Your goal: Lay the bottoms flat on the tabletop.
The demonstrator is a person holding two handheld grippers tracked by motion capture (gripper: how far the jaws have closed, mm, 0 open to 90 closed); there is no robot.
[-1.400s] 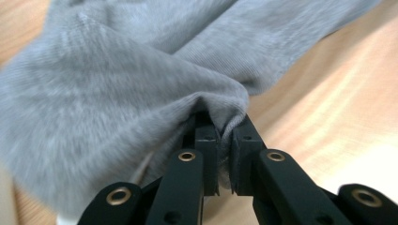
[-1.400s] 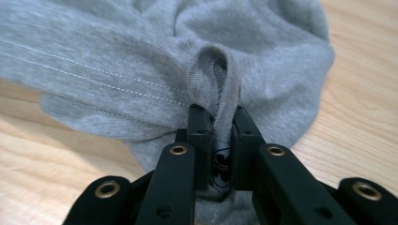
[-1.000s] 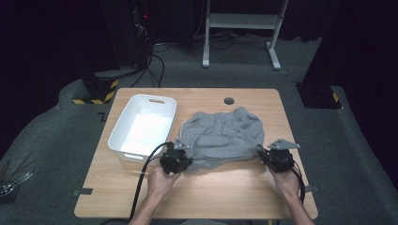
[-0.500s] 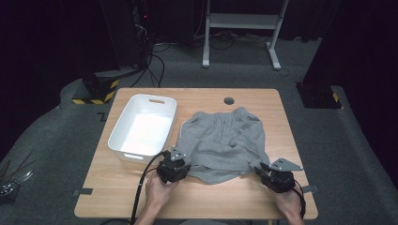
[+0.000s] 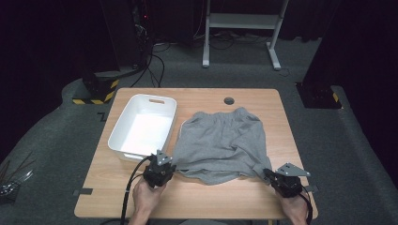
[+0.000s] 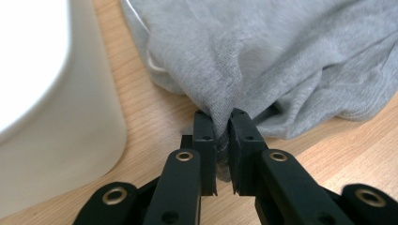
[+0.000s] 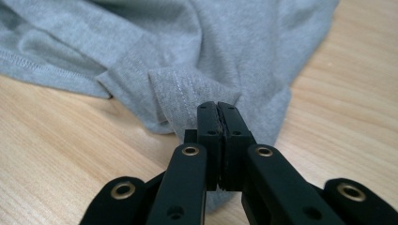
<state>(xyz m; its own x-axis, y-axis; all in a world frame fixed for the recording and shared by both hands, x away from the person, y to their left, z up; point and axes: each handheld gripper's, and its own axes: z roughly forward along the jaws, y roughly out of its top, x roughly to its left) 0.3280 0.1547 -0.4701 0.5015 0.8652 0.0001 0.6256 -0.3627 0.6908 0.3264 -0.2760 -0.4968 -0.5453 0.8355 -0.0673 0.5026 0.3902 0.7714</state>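
Garment: grey shorts [image 5: 220, 143] lie flat on the table [image 5: 202, 199], waistband at the far side, hems near; just right of the white bin [image 5: 143, 126].
Left hand-held gripper [image 6: 221, 123]: jaws have just been closing and now pinch a bunched fold at the near left hem.
Right hand-held gripper [image 7: 218, 108]: jaws have just been closing; now clamped tight on the near right hem corner.
Handling: the knit looks light, soft and limp; it will likely drape and sag between the two holds, and does not look fragile.
Grip points: stitched hems and corners seem soundest, since thin single layers may slip free.
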